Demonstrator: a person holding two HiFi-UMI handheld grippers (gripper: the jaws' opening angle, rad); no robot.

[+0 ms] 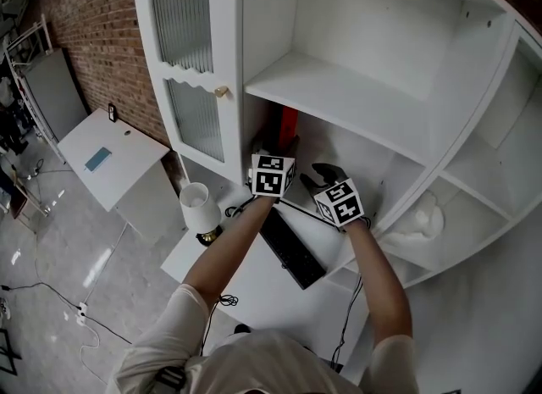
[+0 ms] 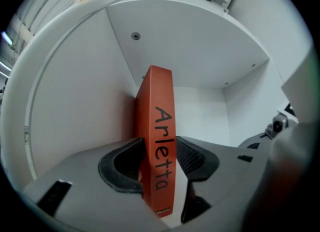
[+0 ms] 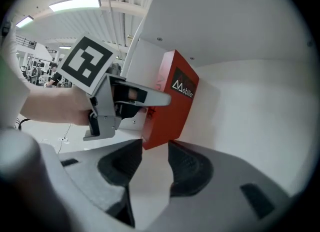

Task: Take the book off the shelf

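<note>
My left gripper (image 2: 159, 160) is clamped on the red book (image 2: 159, 101), which stands upright. My right gripper (image 3: 154, 163) has its jaws apart and empty, just beside the book's bottom corner.

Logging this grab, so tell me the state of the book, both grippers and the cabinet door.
Red book: upright on the shelf.
Left gripper: shut on the book's covers.
Right gripper: open, empty.
Cabinet door: closed.
</note>
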